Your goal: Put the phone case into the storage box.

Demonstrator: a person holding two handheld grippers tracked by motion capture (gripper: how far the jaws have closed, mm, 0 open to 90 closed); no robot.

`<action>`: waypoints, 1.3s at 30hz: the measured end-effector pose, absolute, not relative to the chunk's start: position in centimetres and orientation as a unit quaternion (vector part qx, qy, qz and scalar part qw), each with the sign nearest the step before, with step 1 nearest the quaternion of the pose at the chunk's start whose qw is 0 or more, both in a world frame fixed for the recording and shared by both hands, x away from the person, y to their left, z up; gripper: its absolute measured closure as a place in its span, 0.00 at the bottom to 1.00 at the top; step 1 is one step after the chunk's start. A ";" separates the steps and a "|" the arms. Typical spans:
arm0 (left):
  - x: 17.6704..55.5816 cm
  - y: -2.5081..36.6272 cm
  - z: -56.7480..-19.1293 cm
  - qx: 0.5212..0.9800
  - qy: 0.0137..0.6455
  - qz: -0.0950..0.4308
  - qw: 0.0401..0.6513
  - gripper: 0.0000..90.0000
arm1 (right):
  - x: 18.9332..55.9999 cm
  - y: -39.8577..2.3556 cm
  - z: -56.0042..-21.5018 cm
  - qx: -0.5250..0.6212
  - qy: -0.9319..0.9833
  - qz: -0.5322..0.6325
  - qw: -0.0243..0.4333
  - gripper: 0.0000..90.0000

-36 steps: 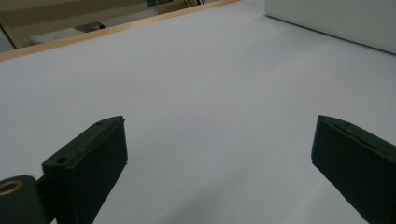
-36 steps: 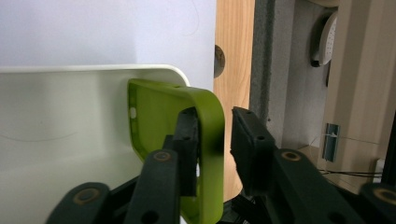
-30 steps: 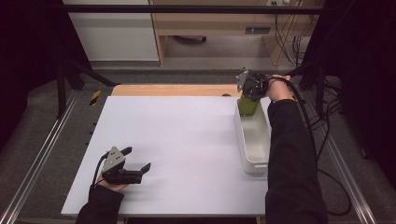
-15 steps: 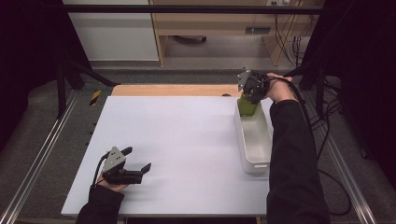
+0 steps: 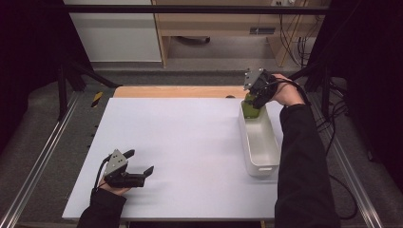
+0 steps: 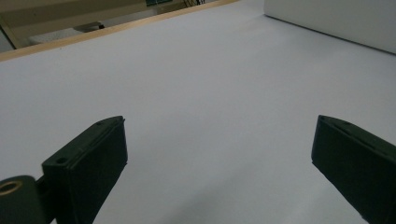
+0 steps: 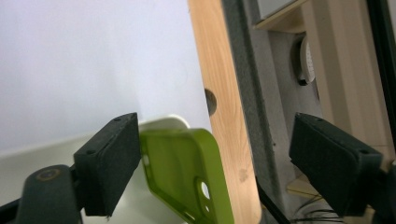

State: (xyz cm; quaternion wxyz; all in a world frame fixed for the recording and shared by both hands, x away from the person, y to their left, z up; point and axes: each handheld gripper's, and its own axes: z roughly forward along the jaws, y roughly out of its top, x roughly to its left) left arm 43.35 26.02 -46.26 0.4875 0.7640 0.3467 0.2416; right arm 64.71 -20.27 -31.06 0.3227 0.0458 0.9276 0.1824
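A lime-green phone case (image 5: 250, 110) stands tilted at the far end of the white bin (image 5: 243, 137). My right gripper (image 5: 254, 97) hovers just above it, pointing down. In the right gripper view the case (image 7: 187, 172) lies against the left jaw, with a wide gap to the right jaw, so the pads do not press on it. These jaws have just been opening, and the right gripper (image 7: 217, 140) is open. My left gripper (image 5: 139, 162) rests on the white tabletop (image 5: 180, 142) near the front left, open with nothing between its jaws (image 6: 217, 140).
The bin's white wall (image 6: 336, 18) stands at the upper right of the left gripper view. A wooden strip (image 5: 176, 91) with a hole (image 7: 211, 102) runs along the table's far edge. Metal rails (image 5: 43, 156) flank the table. Cables hang at the right.
The right gripper's jaws have spread apart around the green case at the bin's far end. The left gripper has stayed where it was.
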 end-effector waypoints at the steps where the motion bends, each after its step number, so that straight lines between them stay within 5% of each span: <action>1: 43.3 26.0 -46.3 0.764 0.347 0.242 0.488 0.03 | 64.5 -20.3 -31.0 0.055 0.924 0.194 0.325 0.18; 39: 43.1 26.0 -46.1 0.761 0.344 0.236 0.497 0.02 | 54.5 -22.6 -30.4 0.217 0.815 0.431 0.320 0.01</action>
